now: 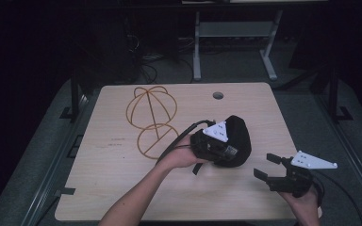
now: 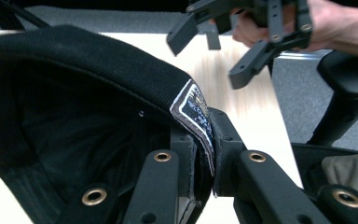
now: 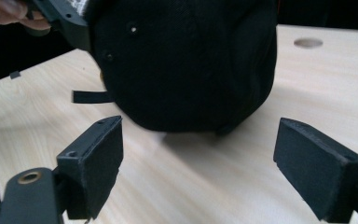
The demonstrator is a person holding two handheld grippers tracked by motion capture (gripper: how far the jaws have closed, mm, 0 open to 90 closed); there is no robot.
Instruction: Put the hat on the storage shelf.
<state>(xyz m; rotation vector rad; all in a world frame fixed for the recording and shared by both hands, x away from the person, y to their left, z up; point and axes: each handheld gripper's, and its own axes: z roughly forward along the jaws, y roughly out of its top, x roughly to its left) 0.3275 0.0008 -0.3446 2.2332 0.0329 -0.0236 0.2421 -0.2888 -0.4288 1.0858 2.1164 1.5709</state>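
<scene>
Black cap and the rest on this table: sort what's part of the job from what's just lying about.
In the job:
- black cap, its edge pinched
- left gripper, shut on the cap
- right gripper, open, near the cap

Lying about:
- wire stand, apart from the cap
- table with its hole

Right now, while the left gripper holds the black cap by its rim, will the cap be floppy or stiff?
Probably soft: the black cap is fabric, pinched flat at its rim by the left gripper. Its dome looks rounded, so likely some shape holds. Likely light; one rim grip carries it.
</scene>
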